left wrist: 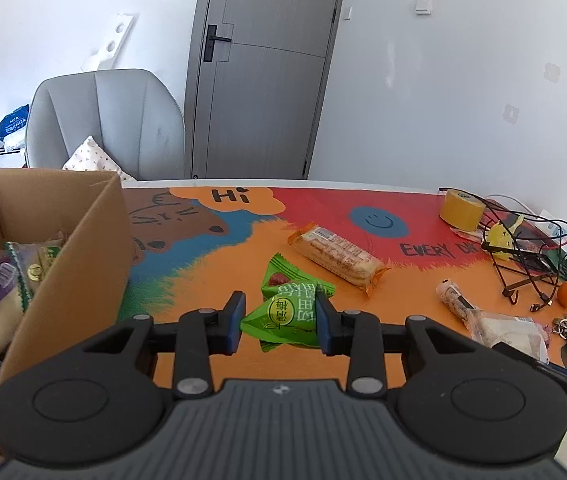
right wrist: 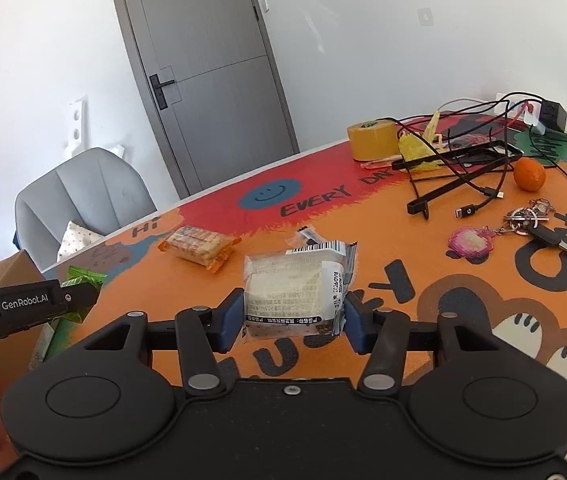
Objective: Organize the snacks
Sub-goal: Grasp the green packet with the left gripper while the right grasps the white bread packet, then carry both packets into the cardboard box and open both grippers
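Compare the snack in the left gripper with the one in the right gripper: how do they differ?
The green plum candy packet in the left gripper is opaque, bright green and puffy, pinched at its corner. The clear-wrapped pastry in the right gripper is see-through, pale, blocky and larger, with a barcode label and printed text, held across its width. Both are sealed snacks gripped between blue pads over the orange table mat.

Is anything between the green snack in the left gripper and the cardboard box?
Nothing visible. The left gripper holds the green snack packet above bare mat, and the cardboard box stands open-topped just to its left. Only the box's near wall must be cleared.
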Available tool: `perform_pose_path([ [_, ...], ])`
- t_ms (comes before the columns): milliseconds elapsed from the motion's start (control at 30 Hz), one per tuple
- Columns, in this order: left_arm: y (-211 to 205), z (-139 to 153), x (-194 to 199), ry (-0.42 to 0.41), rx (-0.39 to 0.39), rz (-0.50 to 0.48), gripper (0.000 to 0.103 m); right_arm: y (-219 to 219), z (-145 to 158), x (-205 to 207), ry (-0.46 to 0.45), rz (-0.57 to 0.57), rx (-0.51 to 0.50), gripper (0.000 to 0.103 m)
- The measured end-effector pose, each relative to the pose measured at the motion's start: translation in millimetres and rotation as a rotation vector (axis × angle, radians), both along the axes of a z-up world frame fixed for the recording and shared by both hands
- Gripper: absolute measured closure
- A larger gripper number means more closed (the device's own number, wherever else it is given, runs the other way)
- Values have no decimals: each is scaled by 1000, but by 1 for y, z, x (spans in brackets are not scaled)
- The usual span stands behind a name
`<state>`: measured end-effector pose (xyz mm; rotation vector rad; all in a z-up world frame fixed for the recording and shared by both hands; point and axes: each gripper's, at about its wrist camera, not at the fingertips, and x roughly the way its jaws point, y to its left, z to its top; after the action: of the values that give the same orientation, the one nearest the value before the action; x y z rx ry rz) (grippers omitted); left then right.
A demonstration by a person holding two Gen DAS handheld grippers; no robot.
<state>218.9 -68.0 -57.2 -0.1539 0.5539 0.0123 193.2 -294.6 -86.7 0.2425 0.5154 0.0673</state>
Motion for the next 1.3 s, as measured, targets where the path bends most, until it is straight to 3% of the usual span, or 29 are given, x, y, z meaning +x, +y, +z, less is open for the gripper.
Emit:
perform_pose_path([
  [367,37,33,-34,-74,-31,49,68,39,25,-9,-68,97,13,52],
  [867,104,56,-60,-131,-39,166,68,106,54,-15,-137,235,-2,52],
  [1100,140,56,-63,-130,-59,237,68,137,62,-16,-155,290,-7,53],
  [1300,165,49,-57,-83,-88,270,66,160,69,-17,-163,341,-14,53],
])
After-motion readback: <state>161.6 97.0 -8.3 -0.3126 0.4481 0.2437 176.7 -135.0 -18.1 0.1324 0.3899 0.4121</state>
